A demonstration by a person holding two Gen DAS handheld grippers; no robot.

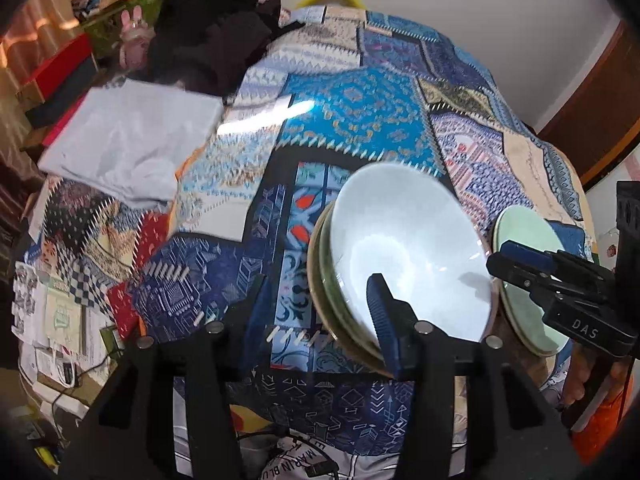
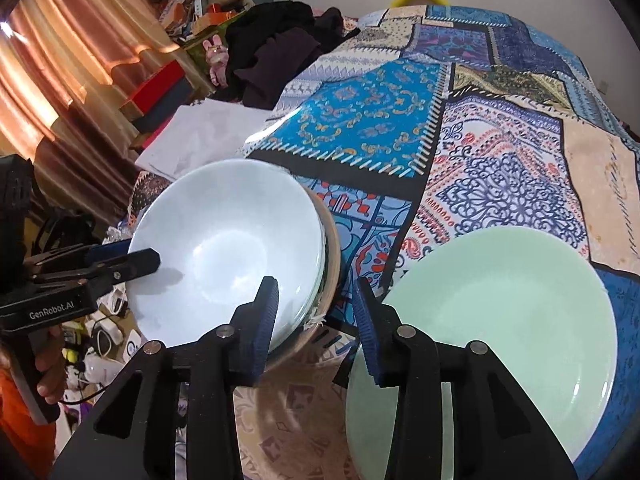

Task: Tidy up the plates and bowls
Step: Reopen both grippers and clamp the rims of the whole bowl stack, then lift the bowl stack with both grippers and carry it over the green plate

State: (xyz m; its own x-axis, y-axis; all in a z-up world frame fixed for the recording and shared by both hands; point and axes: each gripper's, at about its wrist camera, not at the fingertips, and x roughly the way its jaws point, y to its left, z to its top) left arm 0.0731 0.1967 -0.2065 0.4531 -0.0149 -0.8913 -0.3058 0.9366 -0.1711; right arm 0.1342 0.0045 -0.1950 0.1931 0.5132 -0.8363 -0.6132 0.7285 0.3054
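White bowl (image 2: 224,248) seen stacked on other bowls, beside green plate (image 2: 496,328), on patterned tabletop (image 2: 360,128). Left gripper (image 1: 320,312) released, straddling bowl rim. Right gripper (image 2: 316,320) released, empty. White cloth (image 1: 132,140), dark clothing (image 1: 216,40) noted beyond.

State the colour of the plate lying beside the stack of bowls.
Pale mint green; the plate shows best in the right wrist view.

A patchwork cloth (image 1: 352,120) of blue patterned panels covers the counter. At its ten o'clock lies a folded white cloth (image 1: 132,140), with a heap of dark clothes (image 1: 216,44) and a pink toy rabbit (image 1: 134,36) at eleven. Orange curtains (image 2: 60,64) hang at nine o'clock.
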